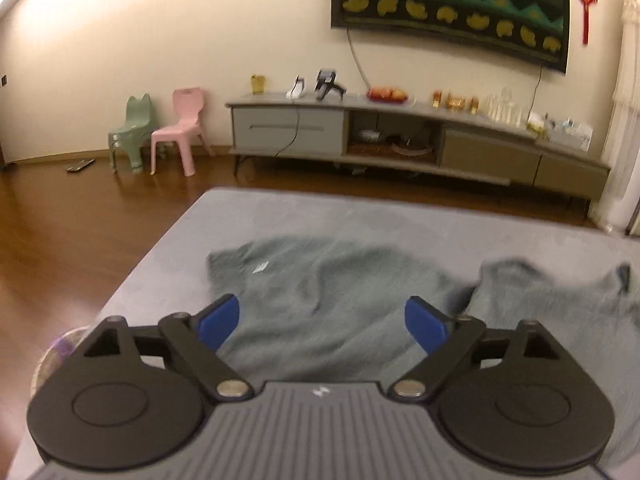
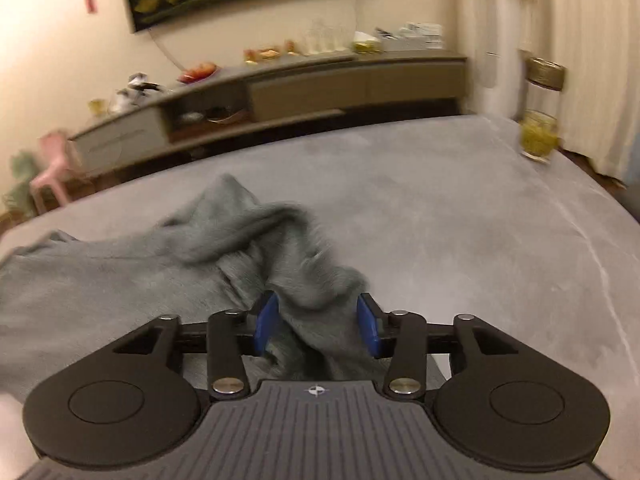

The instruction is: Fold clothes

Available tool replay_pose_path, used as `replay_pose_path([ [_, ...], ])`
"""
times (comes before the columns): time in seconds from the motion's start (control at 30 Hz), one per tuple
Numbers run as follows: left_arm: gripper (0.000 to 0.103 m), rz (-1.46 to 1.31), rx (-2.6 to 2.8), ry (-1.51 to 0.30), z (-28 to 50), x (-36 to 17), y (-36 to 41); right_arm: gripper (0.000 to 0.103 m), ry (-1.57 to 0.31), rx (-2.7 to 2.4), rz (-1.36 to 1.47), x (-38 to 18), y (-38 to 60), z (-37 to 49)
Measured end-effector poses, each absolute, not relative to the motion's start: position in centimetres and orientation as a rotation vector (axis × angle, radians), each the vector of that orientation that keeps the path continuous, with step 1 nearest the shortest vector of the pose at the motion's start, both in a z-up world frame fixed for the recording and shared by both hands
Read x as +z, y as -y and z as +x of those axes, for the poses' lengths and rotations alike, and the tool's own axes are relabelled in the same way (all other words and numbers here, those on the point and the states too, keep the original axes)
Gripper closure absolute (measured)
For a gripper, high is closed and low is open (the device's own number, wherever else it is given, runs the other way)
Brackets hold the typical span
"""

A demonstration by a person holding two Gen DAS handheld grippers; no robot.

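One grey garment [image 1: 336, 292] lies spread; left hand-held gripper [image 1: 322, 322] gapes empty, right hand-held gripper [image 2: 316, 324] seemingly pinches its bunched fabric.

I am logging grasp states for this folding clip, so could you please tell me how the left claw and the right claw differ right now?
The left claw has its fingers spread wide with nothing between them, hovering over the grey-green garment; the right claw has a bunched fold of that garment between its narrower-set fingers. Cloth near the left claw lies fairly flat; at the right claw it is lifted and crumpled. Both have blue pads and black linkages.
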State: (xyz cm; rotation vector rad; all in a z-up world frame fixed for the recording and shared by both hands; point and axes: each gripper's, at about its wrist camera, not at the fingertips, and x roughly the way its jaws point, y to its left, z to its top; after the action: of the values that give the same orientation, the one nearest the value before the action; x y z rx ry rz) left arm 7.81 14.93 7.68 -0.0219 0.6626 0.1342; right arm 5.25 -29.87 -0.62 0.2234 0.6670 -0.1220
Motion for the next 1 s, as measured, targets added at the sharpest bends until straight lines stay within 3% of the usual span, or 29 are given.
replay_pose_path([
  [0.03, 0.008, -0.024, 0.137, -0.687, 7.5, 7.1, -14.9, 0.013, -0.66, -0.117, 0.199, -0.6, 29.1, 4.7],
  [0.07, 0.006, -0.025, 0.131, -0.711, 7.6, 6.5, -14.8, 0.009, -0.664, -0.114, 0.17, -0.8, 28.6, 4.1],
  [0.13, 0.001, -0.027, 0.12, -0.759, 7.7, 5.3, -14.7, 0.008, -0.721, -0.085, 0.105, -1.3, 27.3, 3.2],
  [0.3, 0.002, -0.024, 0.093, -0.871, 8.1, 2.3, -14.0, 0.012, -0.855, 0.001, 0.0, -2.2, 25.4, 2.9],
  [0.33, 0.015, 0.001, 0.094, -0.872, 8.4, 1.8, -13.4, 0.029, -0.87, 0.017, 0.003, -2.6, 25.4, 3.2],
  [0.37, 0.031, 0.029, 0.095, -0.866, 8.7, 1.3, -12.9, 0.069, -0.88, 0.02, 0.008, -2.9, 25.4, 3.6],
  [0.4, 0.077, 0.024, 0.096, -0.849, 8.9, 1.3, -12.9, 0.08, -0.888, 0.016, 0.013, -3.0, 25.5, 3.9],
  [0.43, 0.101, -0.018, 0.097, -0.82, 8.9, 1.9, -13.6, 0.09, -0.865, 0.016, 0.033, -2.6, 25.9, 3.7],
  [0.47, 0.102, -0.06, 0.097, -0.79, 8.9, 2.6, -14.2, 0.094, -0.826, 0.018, 0.061, -1.8, 26.3, 3.3],
  [0.53, 0.102, -0.165, 0.085, -0.709, 8.2, 4.5, -16.0, 0.103, -0.714, 0.046, 0.176, 0.4, 28.0, 2.0],
  [0.67, 0.102, -0.432, 0.001, -0.509, 3.1, 10.3, -22.8, 0.103, -0.364, 0.133, 0.519, 7.6, 35.5, -4.5],
  [0.77, 0.097, -0.448, 0.047, -0.563, 2.0, 10.0, -26.7, 0.103, -0.395, -0.005, 0.503, 7.1, 38.7, -6.7],
  [0.83, 0.08, -0.31, 0.068, -0.683, 2.6, 8.3, -26.4, 0.103, -0.53, -0.096, 0.489, 4.1, 39.1, -5.9],
  [0.9, 0.078, -0.186, 0.09, -0.78, 3.0, 6.8, -26.0, 0.099, -0.655, -0.161, 0.467, 1.6, 38.6, -4.8],
  [0.93, 0.07, -0.154, 0.097, -0.787, 2.9, 6.7, -25.6, 0.099, -0.668, -0.126, 0.436, 1.3, 37.1, -4.2],
  [0.97, 0.064, -0.126, 0.097, -0.783, 2.7, 6.7, -25.2, 0.091, -0.657, -0.069, 0.396, 1.4, 35.5, -3.7],
  [1.0, 0.046, -0.111, 0.098, -0.776, 2.7, 6.7, -24.8, 0.08, -0.651, -0.001, 0.372, 1.4, 33.5, -3.2],
])
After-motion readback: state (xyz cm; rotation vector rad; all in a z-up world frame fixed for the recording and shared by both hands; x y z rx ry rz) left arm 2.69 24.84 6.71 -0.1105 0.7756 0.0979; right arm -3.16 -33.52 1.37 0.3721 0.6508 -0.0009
